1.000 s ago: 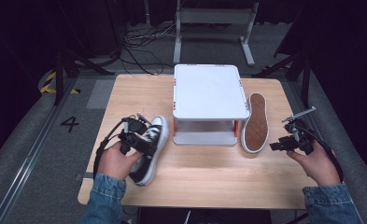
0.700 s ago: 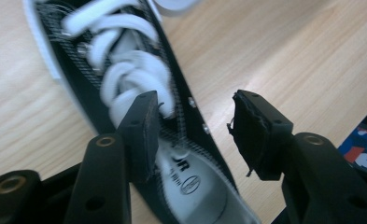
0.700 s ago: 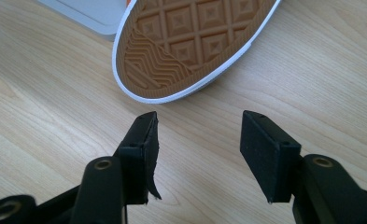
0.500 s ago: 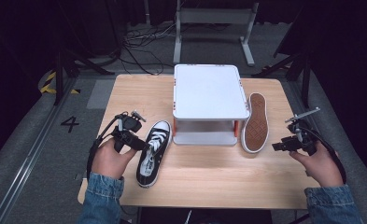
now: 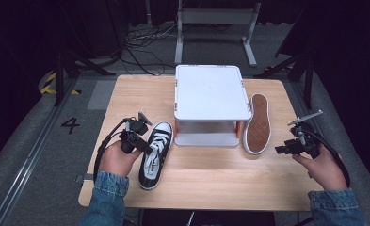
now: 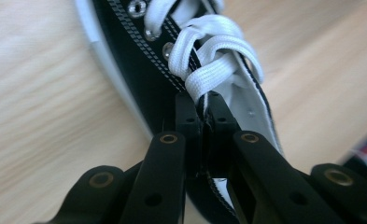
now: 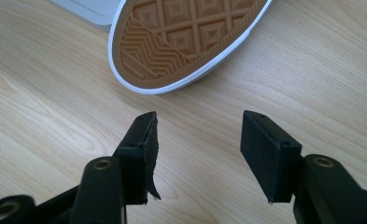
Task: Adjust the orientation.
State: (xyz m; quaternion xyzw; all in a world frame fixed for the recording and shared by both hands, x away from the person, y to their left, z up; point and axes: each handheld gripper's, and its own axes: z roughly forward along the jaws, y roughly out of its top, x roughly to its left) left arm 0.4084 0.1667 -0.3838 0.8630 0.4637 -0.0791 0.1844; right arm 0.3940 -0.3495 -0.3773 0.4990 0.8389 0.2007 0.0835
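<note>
A black sneaker (image 5: 154,153) with white laces stands upright on the wooden table (image 5: 220,183), left of the white stand. My left gripper (image 5: 144,146) has just been closing and is now shut on the sneaker's (image 6: 139,56) black side wall by the upper eyelets; in the left gripper view its jaws (image 6: 201,105) pinch the canvas edge. The second sneaker (image 5: 258,123) lies sole up to the right of the stand. My right gripper (image 5: 282,149) hovers open near that sneaker's heel end, and the brown sole (image 7: 186,42) lies just beyond its jaws (image 7: 197,126), which hold nothing.
A white two-level stand (image 5: 211,92) sits at the table's middle back, with a low shelf under its top. Bare wood lies in front of it between my hands. Dark floor with cables and metal frames surrounds the table.
My left gripper drew back to the left of the black sneaker, then returned and closed on its side wall. The right gripper has stayed put.
</note>
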